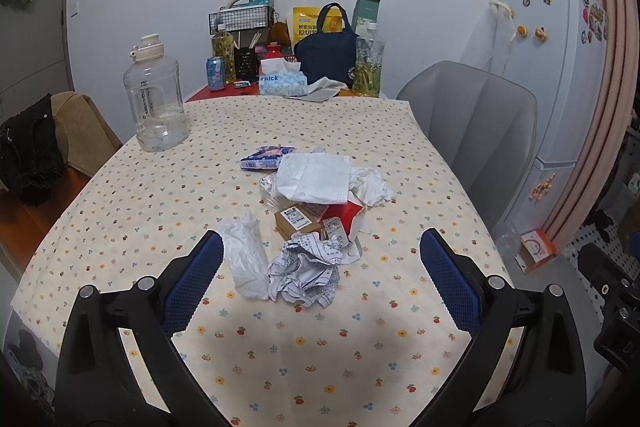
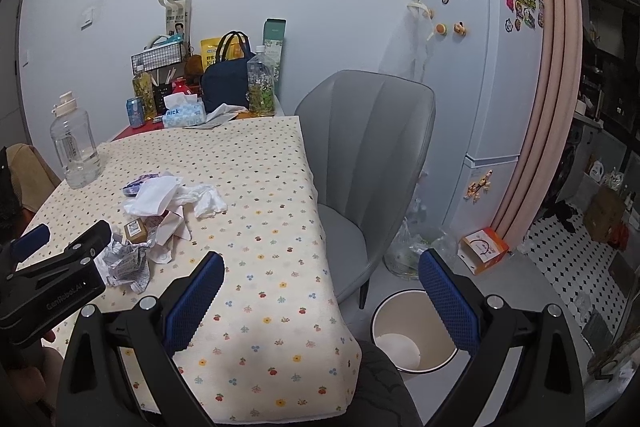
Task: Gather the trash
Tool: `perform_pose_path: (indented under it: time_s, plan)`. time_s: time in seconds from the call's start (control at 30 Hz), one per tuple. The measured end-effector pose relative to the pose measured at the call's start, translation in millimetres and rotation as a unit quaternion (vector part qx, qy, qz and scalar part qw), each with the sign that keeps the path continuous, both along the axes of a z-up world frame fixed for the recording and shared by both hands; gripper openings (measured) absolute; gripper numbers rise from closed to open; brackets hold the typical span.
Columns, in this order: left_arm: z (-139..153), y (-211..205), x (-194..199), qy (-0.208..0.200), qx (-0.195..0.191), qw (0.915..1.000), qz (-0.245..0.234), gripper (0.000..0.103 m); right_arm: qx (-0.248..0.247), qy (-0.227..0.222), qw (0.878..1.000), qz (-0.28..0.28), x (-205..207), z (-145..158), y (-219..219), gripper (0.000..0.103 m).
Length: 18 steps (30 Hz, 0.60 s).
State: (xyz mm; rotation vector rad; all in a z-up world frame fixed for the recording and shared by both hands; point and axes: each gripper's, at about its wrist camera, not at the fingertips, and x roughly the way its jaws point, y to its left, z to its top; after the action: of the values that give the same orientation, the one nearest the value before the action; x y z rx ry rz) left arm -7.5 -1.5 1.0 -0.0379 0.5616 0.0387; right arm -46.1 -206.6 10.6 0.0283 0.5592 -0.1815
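Barely begun, by the look of it. Trash heap [image 1: 316, 211] piled mid-table on the dotted tablecloth [image 1: 400, 367], untouched as far as visible: crumpled receipt [image 1: 308, 273] nearest, twisted white tissue [image 1: 246, 261] just left of it and touching, small brown box [image 1: 298, 223] behind, red-and-white wrapper [image 1: 348, 217] to its right, flat white napkin [image 1: 314, 179] on top of the heap, blue snack packet [image 1: 266, 155] at the far left edge, wadded white paper [image 1: 374, 189] on the far right.

Left gripper [image 1: 320, 257] spread wide, holding nothing, poised just over the near side of the heap with receipt and tissue between its fingers [image 1: 196, 283]. Right gripper [image 2: 320, 281] likewise wide open and empty, hanging over the table's near right corner, with the bin beyond it.

White bin [image 2: 414, 331] on the floor to the right of the table, beside the grey chair [image 2: 368, 163]; one pale item showing at its bottom, impossible to identify. Probably one piece dropped at most, and nearly everything left to carry over. Likely next: closing on the receipt or tissue.
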Motion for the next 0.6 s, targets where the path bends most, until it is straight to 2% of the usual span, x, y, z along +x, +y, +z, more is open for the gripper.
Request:
perform_pose_path:
  time_s: [0.6]
  plan:
    - [-1.8,-2.2,0.5,0.001,0.0,1.0,0.0,0.098,0.001,0.005,1.0,-0.005,2.3,-3.2,-1.7,0.095]
